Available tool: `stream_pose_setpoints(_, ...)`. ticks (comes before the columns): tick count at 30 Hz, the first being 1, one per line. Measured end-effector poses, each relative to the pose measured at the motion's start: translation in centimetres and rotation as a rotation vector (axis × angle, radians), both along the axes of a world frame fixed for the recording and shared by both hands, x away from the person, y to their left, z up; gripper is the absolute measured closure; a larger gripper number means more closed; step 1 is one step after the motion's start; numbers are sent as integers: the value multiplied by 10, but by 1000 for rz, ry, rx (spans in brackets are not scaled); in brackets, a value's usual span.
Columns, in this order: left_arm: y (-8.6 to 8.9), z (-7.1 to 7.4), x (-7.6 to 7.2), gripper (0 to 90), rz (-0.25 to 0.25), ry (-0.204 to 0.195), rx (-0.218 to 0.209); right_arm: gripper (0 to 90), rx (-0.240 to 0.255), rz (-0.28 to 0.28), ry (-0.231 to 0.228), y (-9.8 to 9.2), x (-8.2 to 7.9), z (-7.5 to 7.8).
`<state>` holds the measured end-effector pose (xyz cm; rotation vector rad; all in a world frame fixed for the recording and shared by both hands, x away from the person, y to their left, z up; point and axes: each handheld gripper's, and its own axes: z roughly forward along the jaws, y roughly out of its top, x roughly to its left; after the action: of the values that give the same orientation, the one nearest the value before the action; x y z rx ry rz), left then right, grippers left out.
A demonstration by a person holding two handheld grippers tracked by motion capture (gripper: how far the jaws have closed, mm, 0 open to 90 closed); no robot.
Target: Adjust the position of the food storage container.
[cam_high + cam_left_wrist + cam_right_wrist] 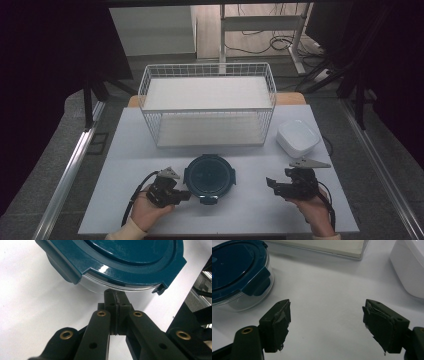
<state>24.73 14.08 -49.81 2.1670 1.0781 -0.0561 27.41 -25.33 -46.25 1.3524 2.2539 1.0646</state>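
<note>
A: Step in hand?

B: Looks like bracing the container (209, 175) from the side before opening or shifting it. Sits mid-bench (250, 215), toward the near edge, with the lid (130, 255) on.

A: And the left hand-held gripper (186, 194)?

B: Clenched, with nothing pinched. Lies at the container's 8 o'clock, poked in low under the lid rim at the clear wall. Touching or just short of it, cannot tell.

A: And the right hand-held gripper (270, 182)?

B: Released and empty, spread wide. Rests at the container's 3 o'clock, well apart from it, aimed toward it across bare bench.

A: Next move?

B: Probably calls for bringing the right hand-held gripper in level and low to the container's near wall or a lid flap. Also calls for a steady left side to stop any sliding. Smooth glass, so likely a firm, square grip.

A: Counts?

B: One container, one lid. One wire basket (207, 65) at 12 o'clock. One white box (297, 137) at 2 o'clock. Two hand-held grippers, one bench.
</note>
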Motion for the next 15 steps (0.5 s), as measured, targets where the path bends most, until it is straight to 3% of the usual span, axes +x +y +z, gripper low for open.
stream_pose_setpoints(15,-11,1,11,900,-13,5,-1,222,0,1,1,0,0,1)
